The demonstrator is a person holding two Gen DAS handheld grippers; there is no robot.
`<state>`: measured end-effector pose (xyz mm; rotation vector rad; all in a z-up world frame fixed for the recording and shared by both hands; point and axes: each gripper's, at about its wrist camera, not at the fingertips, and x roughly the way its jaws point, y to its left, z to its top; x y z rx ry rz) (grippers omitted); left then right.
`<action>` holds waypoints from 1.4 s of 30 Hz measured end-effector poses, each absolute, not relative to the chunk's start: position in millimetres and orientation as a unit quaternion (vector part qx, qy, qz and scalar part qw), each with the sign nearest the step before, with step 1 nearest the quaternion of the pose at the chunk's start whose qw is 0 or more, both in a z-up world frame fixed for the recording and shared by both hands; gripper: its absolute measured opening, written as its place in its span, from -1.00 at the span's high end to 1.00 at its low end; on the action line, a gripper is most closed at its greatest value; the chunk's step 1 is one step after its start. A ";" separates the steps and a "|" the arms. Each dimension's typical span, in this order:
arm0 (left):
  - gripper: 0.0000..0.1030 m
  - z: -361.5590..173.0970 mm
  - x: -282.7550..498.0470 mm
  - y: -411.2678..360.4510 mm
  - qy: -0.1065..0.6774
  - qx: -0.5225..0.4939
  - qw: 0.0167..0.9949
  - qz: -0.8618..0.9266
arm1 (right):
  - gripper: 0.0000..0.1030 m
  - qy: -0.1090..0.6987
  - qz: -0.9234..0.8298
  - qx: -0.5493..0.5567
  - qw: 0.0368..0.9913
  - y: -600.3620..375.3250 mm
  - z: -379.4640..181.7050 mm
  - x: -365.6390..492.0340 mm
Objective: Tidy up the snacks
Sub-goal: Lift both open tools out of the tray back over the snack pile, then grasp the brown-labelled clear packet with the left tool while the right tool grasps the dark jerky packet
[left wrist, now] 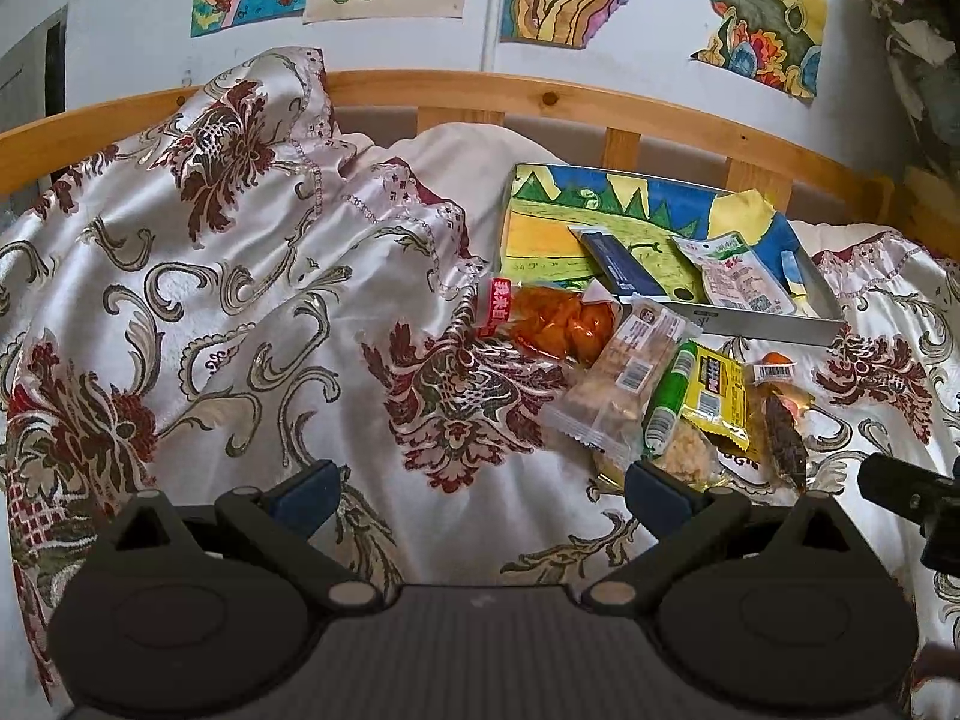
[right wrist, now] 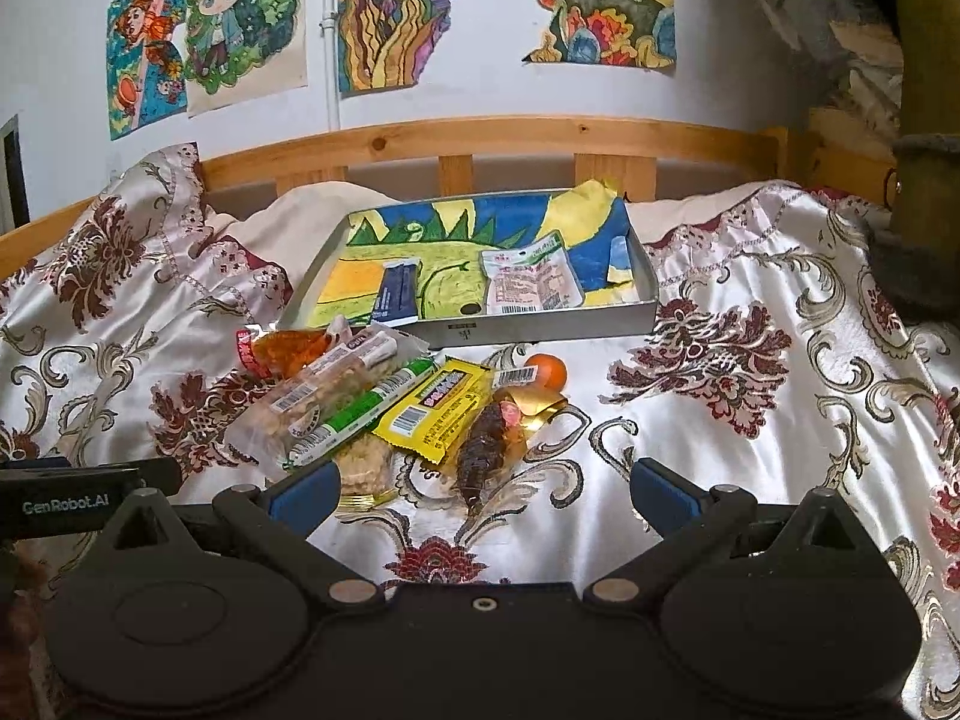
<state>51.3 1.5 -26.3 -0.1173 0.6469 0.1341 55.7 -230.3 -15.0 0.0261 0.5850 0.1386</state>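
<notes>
A pile of snack packets lies on the patterned bedspread: an orange packet (right wrist: 294, 351), a clear cracker pack (right wrist: 324, 399), a green stick (right wrist: 366, 411), a yellow packet (right wrist: 441, 405), a brown snack (right wrist: 486, 450) and a small orange (right wrist: 549, 372). Behind it a metal tray (right wrist: 540, 324) lined with a drawing holds a dark blue bar (right wrist: 396, 294) and a white packet (right wrist: 531, 282). My right gripper (right wrist: 483, 489) is open and empty just before the pile. My left gripper (left wrist: 480, 492) is open and empty, left of the pile (left wrist: 660, 384); the tray (left wrist: 780, 327) lies beyond.
A wooden bed rail (right wrist: 480, 138) runs behind the tray, with drawings on the wall above. The bedspread (left wrist: 210, 300) is bunched high at the left. The left gripper's body (right wrist: 72, 504) shows at the right view's left edge. A dark object (right wrist: 924, 228) stands at the right.
</notes>
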 end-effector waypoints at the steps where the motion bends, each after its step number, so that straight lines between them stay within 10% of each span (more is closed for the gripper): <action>1: -0.99 -26.1 51.6 1.8 0.317 -0.058 0.944 0.066 | -0.99 0.290 0.068 0.015 0.955 -230.2 -15.6 57.0; 42: -0.99 -30.0 130.2 -30.7 0.352 0.006 0.936 -0.002 | -0.98 0.320 0.136 -0.040 0.937 -240.8 -51.2 135.9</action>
